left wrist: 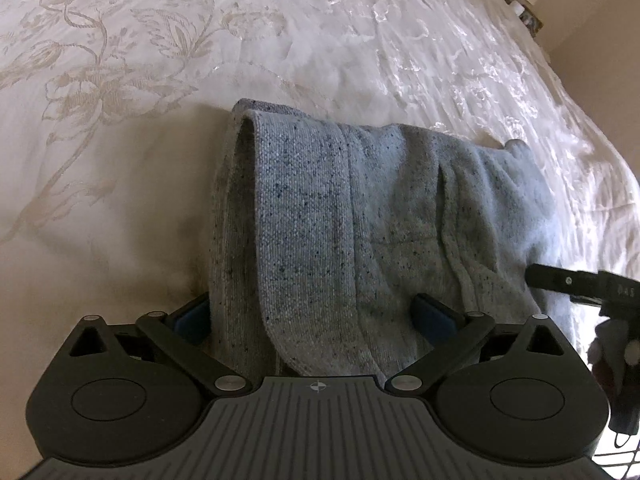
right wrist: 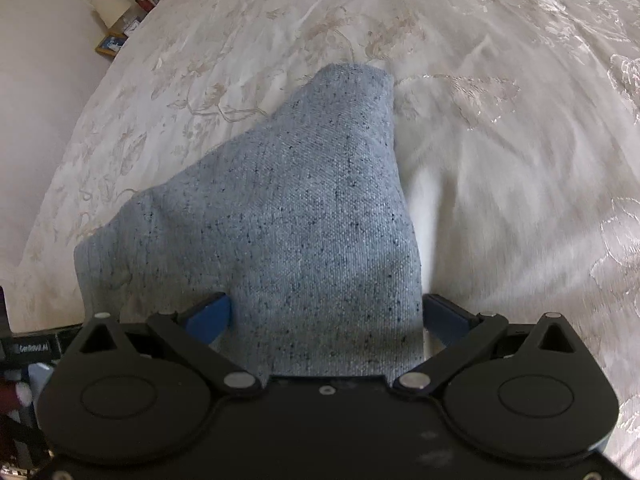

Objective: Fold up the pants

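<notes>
The pants [left wrist: 360, 216] are light blue speckled knit, folded into a thick bundle on the bed. In the left wrist view my left gripper [left wrist: 316, 316] has its blue-padded jaws spread wide, with the near edge of the pants lying between them. The right wrist view shows the same pants [right wrist: 304, 232] as a peaked fold. My right gripper [right wrist: 328, 316] also has its jaws spread wide around the near cloth. The right gripper's black body [left wrist: 580, 284] shows at the right edge of the left wrist view.
A cream bedspread with a floral pattern [left wrist: 160, 60] covers the bed all around the pants. A nightstand with a lamp and small items [right wrist: 116, 20] stands by the wall at the bed's far corner.
</notes>
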A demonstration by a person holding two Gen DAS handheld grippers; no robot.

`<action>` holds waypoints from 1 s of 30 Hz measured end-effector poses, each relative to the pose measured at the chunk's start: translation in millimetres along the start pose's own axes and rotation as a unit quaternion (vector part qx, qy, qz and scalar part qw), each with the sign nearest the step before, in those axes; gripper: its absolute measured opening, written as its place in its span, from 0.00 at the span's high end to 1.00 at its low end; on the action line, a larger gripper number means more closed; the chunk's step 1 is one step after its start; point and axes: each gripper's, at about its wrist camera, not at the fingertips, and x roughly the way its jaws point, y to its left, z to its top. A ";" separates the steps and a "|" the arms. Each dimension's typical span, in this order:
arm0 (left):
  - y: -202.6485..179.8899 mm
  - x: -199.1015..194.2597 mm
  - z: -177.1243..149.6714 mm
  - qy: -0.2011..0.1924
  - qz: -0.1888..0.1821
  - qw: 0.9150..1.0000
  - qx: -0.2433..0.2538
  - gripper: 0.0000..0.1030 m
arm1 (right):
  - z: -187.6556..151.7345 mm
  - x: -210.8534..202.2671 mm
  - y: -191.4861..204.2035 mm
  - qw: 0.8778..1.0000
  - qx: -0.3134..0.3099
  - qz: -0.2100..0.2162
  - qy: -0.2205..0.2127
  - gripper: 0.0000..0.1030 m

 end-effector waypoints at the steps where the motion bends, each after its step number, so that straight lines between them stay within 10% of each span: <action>1: -0.2 0.3 0.6 -0.002 0.001 1.000 0.000 0.00 | -0.1 -0.2 -2.0 1.000 -0.003 0.004 -0.001 0.00; 10: -1.2 0.2 13.0 0.020 0.007 0.999 -0.027 0.07 | 5.5 -3.2 -7.5 0.999 0.002 0.022 0.026 0.00; 14: -7.3 -11.2 14.6 0.005 0.000 1.000 -0.027 0.37 | 8.8 -16.3 -1.9 0.999 0.018 0.031 0.018 0.80; 19: -20.6 -27.2 10.9 -0.028 0.015 0.999 -0.013 0.67 | 7.2 -39.4 22.6 0.999 -0.002 0.037 -0.003 0.86; 30: -41.9 -68.2 25.3 -0.109 -0.009 0.994 0.027 0.74 | 29.9 -96.8 76.3 0.992 -0.066 0.086 -0.072 0.87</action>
